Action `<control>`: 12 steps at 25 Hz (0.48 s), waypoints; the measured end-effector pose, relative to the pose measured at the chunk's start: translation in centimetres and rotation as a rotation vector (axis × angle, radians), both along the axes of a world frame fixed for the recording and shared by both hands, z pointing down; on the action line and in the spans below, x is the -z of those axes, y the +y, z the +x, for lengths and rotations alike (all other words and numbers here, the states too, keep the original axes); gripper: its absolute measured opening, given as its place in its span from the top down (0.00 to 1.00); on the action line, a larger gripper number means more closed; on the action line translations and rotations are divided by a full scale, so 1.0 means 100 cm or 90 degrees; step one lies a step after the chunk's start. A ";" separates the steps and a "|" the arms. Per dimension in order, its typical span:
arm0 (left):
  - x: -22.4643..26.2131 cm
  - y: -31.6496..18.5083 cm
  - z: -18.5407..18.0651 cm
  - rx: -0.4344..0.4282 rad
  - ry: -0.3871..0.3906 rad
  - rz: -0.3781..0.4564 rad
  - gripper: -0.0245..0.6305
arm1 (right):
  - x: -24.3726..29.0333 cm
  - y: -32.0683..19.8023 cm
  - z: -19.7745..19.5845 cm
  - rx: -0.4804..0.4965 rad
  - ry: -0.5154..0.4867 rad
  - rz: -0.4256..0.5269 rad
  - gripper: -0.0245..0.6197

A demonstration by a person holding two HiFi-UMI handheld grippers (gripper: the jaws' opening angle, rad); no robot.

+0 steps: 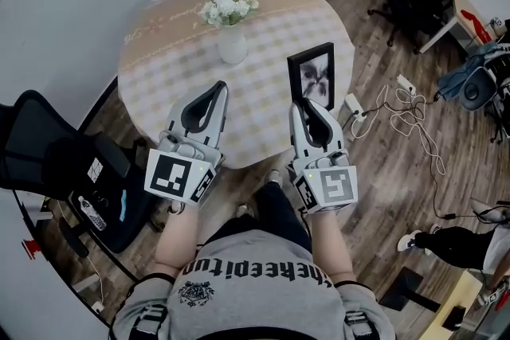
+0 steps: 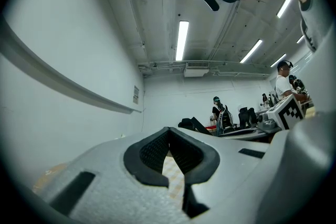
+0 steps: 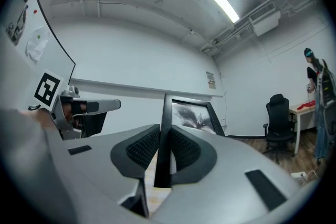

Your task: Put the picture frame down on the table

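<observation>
Right gripper view: picture frame (image 3: 190, 116) clamped edgewise between the fingers (image 3: 138, 150).

the person's shirt (image 1: 255, 276) carries upside-down lettering, seemingly "thekeepitun", its ends cut off. cursive print on the surface (image 1: 171, 72) cloth is too faint to read. a square coded marker (image 1: 174, 173) without letters sits on the left tool (image 1: 217, 88), a like marker (image 1: 331, 187) on the right tool (image 1: 301, 104).

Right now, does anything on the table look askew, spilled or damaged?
Nothing stands out. The vase stands upright on the table, and the right gripper holds the picture frame by its side edge, intact.
</observation>
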State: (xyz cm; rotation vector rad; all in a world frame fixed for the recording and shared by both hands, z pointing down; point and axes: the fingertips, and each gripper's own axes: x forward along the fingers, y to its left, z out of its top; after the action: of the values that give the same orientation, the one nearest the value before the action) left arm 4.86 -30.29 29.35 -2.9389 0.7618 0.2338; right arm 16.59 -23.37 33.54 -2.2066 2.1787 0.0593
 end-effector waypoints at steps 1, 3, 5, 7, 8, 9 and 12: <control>0.000 -0.004 0.003 0.002 0.001 -0.001 0.94 | -0.002 -0.005 0.003 0.002 0.000 -0.005 0.85; -0.001 -0.012 0.007 0.007 0.002 -0.005 0.94 | -0.007 -0.014 0.008 0.006 -0.002 -0.017 0.85; -0.002 -0.019 0.012 0.013 0.001 -0.009 0.94 | -0.012 -0.024 0.014 0.011 -0.006 -0.029 0.85; -0.003 -0.026 0.016 0.019 -0.002 -0.012 0.94 | -0.017 -0.034 0.020 0.016 -0.014 -0.038 0.85; -0.004 -0.029 0.018 0.023 -0.003 -0.014 0.94 | -0.020 -0.039 0.023 0.019 -0.017 -0.043 0.85; -0.005 -0.033 0.019 0.027 -0.004 -0.015 0.94 | -0.023 -0.044 0.025 0.023 -0.019 -0.048 0.85; -0.009 -0.044 0.021 0.043 -0.006 -0.019 0.94 | -0.034 -0.059 0.028 0.039 -0.021 -0.064 0.85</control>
State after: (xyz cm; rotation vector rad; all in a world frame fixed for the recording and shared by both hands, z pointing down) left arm 6.93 -34.66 30.25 -2.9334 0.8693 0.2057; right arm 19.44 -29.28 36.95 -2.1733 2.2775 -0.0894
